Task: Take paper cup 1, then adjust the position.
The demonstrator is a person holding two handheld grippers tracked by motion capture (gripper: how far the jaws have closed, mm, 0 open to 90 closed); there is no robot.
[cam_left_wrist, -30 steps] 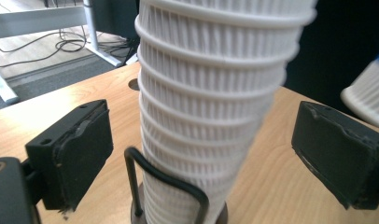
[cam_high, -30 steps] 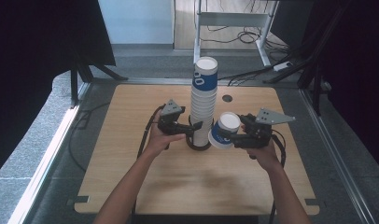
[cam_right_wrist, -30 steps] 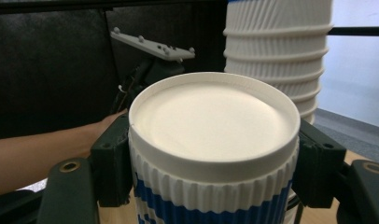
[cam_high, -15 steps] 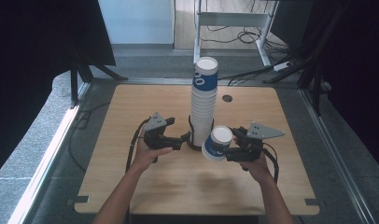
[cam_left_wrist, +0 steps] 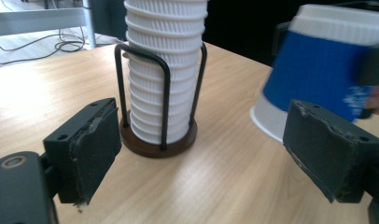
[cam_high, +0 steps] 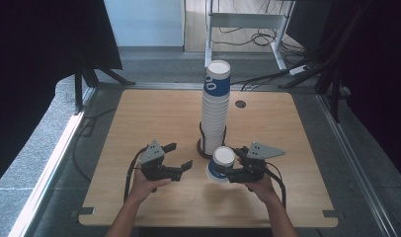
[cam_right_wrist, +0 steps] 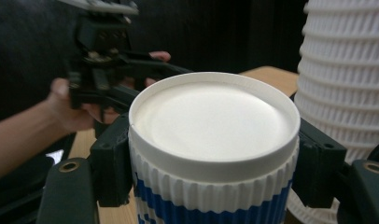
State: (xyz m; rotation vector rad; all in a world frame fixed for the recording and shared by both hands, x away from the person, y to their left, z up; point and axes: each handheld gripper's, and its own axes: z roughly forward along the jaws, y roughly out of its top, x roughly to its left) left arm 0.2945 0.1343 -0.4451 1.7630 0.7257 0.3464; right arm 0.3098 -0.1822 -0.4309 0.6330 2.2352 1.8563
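Observation:
A tall stack of white ribbed paper cups (cam_high: 216,106) with a blue-banded top cup stands in a black wire holder (cam_high: 206,148) at the table's middle. My right gripper (cam_high: 229,166) is shut on a single blue-and-white cup (cam_high: 221,163), tilted, just in front of the holder. In the right gripper view the cup (cam_right_wrist: 213,140) sits between both jaws with its white bottom towards the camera. My left gripper (cam_high: 180,156) stands open to the holder's left; its jaws have just been closing with nothing between them. Its pads (cam_left_wrist: 92,149) frame the stack (cam_left_wrist: 164,70) and the held cup (cam_left_wrist: 325,70).
The wooden table (cam_high: 154,113) has a small round hole (cam_high: 240,104) at the back right. A metal frame and loose cables (cam_high: 258,34) lie on the floor beyond the far edge. Dark curtains hang on both sides.
Both hands have drawn back from the stack towards the table's front. The right gripper carried the cup lower and nearer. The left gripper shifted left and its jaws narrowed.

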